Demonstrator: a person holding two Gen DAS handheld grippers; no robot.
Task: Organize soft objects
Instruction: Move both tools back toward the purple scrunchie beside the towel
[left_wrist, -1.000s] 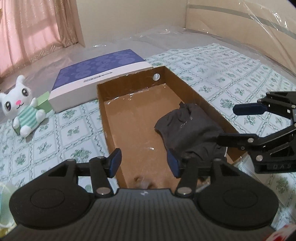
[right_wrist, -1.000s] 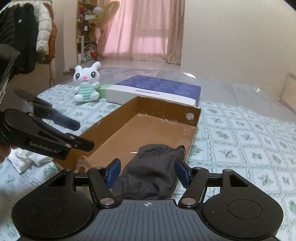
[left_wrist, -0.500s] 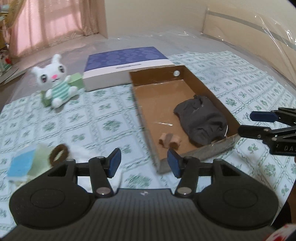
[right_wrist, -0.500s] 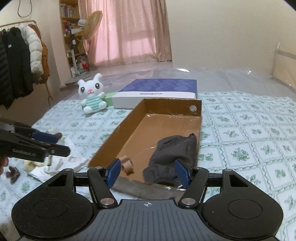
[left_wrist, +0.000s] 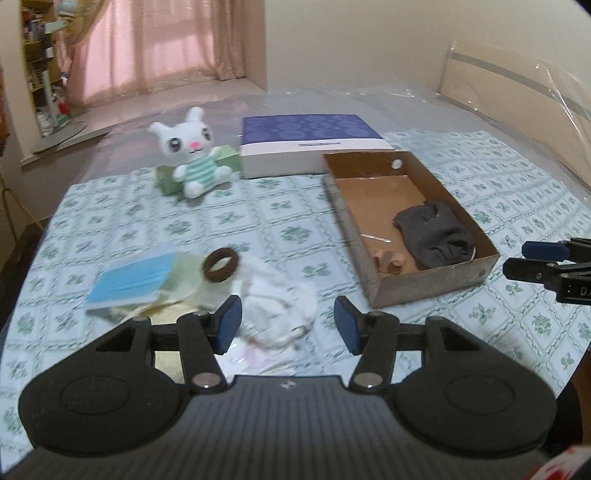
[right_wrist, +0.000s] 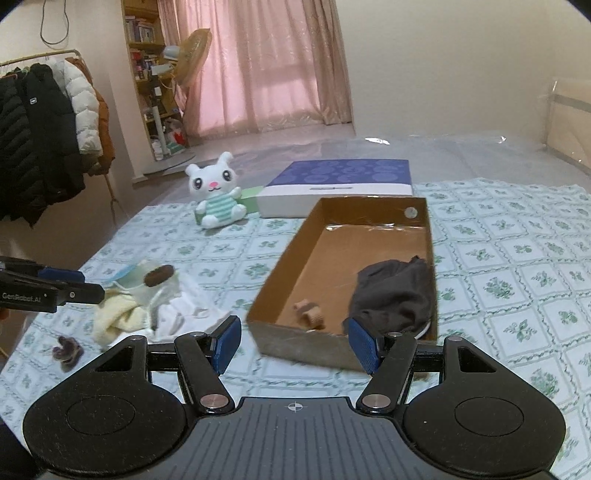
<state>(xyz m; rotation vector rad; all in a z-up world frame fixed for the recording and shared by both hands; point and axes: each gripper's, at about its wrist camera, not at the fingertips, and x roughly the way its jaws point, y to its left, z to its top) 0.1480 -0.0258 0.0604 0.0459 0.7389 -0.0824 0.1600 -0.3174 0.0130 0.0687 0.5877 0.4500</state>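
Swung away from the box (left_wrist: 436, 284), left gripper (left_wrist: 287, 325) hovers over white cloths (left_wrist: 280, 310).

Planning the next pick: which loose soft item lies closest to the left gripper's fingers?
The crumpled white cloth, lying just ahead of the open left gripper; the brown ring and blue face mask lie farther off.

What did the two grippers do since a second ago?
Both pulled back from the cardboard box, empty and open. The left gripper swung left to hover over the white cloth in the pile; the right gripper backed off. The grey garment, tan scrunchie and bunny stayed put.
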